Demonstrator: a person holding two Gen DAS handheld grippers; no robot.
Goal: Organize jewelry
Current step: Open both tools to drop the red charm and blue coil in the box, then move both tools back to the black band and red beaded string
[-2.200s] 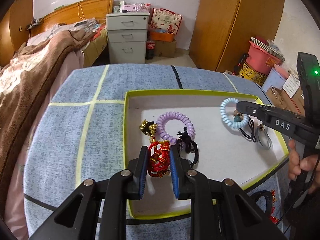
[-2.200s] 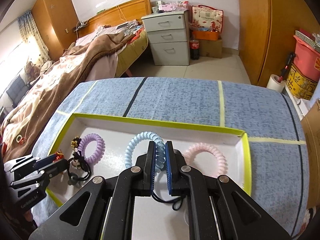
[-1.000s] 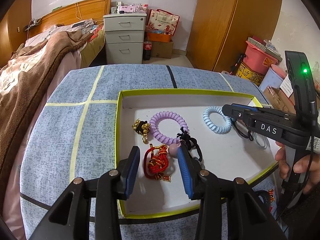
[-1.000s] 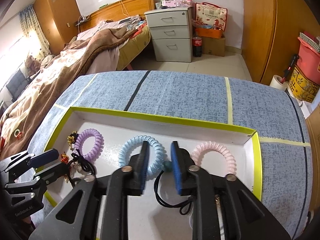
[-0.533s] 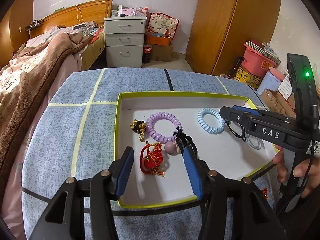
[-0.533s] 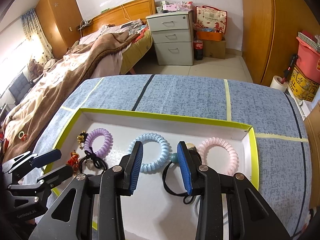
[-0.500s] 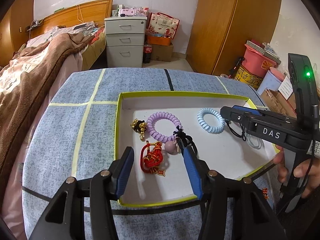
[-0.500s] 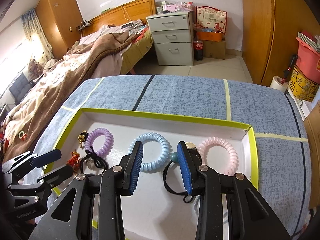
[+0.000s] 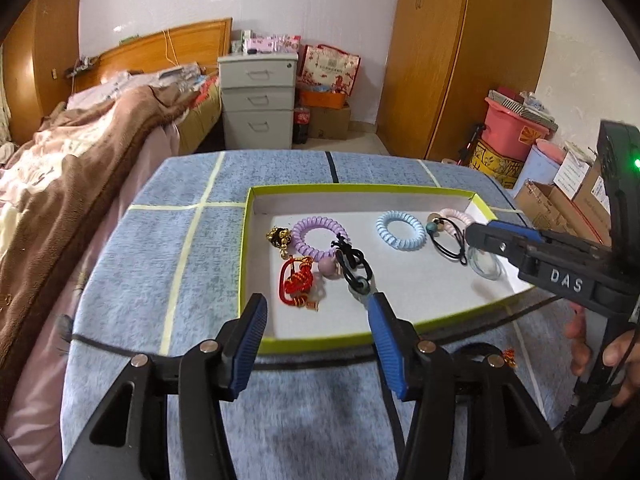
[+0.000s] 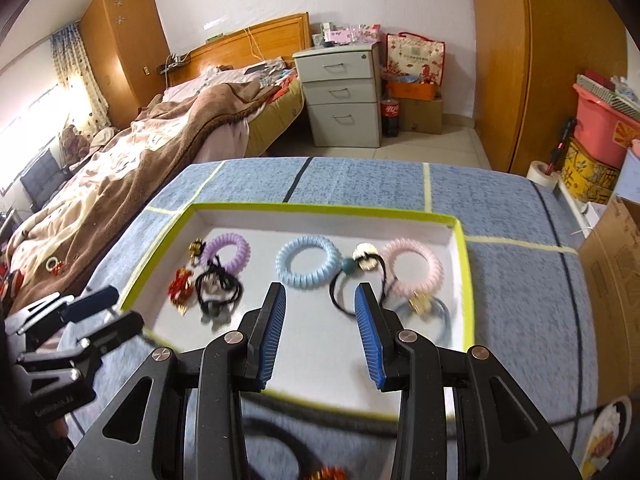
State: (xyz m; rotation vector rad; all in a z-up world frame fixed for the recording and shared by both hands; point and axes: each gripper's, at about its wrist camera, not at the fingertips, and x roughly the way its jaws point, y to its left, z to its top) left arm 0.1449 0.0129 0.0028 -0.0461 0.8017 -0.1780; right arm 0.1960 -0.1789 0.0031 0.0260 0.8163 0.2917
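Note:
A white tray with a lime-green rim [image 9: 320,344] [image 10: 466,280] sits on the blue table. In it lie a red knotted charm [image 9: 298,282] [image 10: 180,286], a purple coil band [image 9: 319,236] [image 10: 228,254], a black hair tie [image 9: 354,268] [image 10: 218,290], a blue coil band [image 9: 401,230] [image 10: 308,262], a pink coil band [image 10: 412,266] and a gold charm [image 9: 280,237]. My left gripper [image 9: 316,320] is open and empty, above the tray's near edge. My right gripper [image 10: 320,312] [image 9: 480,234] is open and empty, above the tray's near part.
A black cord with a red-gold charm [image 9: 506,358] [image 10: 328,472] lies on the table in front of the tray. A bed with a brown blanket [image 9: 60,168] is at the left. A grey drawer unit [image 9: 258,108] and wardrobe [image 9: 460,52] stand behind.
Both grippers let go, opened wide and drew back toward me from the tray. The red charm and the blue coil band now lie loose in the tray.

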